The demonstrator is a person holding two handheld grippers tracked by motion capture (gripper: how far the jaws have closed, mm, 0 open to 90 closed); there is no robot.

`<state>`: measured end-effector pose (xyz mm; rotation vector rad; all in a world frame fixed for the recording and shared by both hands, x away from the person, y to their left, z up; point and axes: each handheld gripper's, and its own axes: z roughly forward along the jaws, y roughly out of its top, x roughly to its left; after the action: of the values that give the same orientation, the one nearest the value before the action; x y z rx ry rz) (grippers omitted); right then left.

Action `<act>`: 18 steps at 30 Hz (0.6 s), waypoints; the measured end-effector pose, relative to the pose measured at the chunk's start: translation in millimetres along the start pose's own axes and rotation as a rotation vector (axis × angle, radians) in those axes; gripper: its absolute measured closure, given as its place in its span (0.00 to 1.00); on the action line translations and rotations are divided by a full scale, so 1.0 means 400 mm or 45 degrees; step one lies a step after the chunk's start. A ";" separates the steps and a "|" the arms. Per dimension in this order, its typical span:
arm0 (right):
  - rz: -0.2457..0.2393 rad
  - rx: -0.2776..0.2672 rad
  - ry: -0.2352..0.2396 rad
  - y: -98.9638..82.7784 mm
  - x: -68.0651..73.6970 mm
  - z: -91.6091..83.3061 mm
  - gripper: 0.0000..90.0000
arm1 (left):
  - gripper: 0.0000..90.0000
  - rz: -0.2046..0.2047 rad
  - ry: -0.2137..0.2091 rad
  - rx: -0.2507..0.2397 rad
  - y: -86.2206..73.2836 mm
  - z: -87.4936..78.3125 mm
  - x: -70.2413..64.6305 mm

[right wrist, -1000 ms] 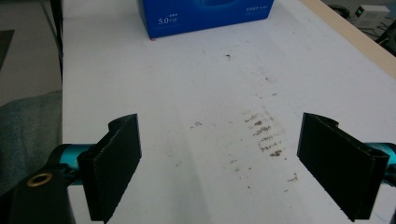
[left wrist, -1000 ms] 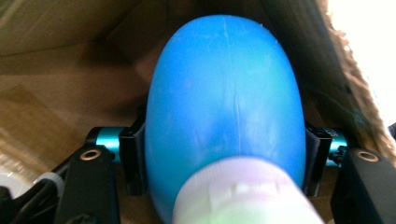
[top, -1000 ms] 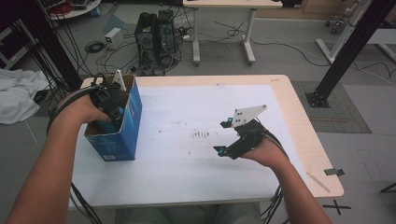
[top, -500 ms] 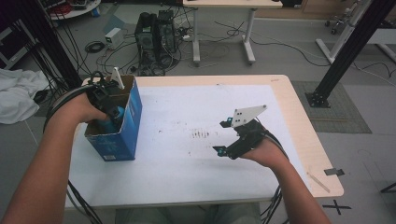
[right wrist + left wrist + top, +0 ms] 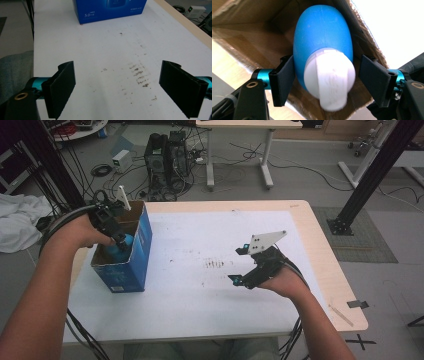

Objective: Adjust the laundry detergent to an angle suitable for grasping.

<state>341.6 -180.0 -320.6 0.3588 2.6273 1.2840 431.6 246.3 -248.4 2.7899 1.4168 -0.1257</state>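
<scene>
— Over the blue box (image 5: 131,254), what's the left gripper (image 5: 118,239) doing?
— Jaws just opening, blue bottle (image 5: 322,50) loose between them, inside the box.
— Right gripper (image 5: 125,87)?
— Wide apart, nothing held, above the table (image 5: 100,57).

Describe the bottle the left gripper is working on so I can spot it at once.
Start at the white-topped table and find the open blue cardboard box at its left edge. Inside it sits the blue bottle, between the left gripper pads, which have just been opening. Its white cap marks it out.
</scene>
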 end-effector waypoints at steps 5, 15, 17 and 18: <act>-0.003 0.006 -0.004 0.009 -0.007 -0.007 0.14 | 0.33 0.013 -0.014 -0.025 -0.004 -0.026 -0.008; -0.016 0.025 -0.004 0.029 -0.018 -0.017 0.14 | 0.30 0.024 0.005 -0.046 -0.004 -0.069 -0.032; -0.017 0.029 -0.003 0.032 -0.020 -0.019 0.14 | 0.27 0.036 0.017 -0.032 -0.004 -0.078 -0.033; -0.017 0.024 -0.006 0.034 -0.020 -0.019 0.14 | 0.27 0.047 0.023 -0.019 -0.004 -0.083 -0.032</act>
<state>348.9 -180.2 -304.6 0.3462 2.6356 1.2533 425.1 238.3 -214.3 2.8106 1.3631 -0.0901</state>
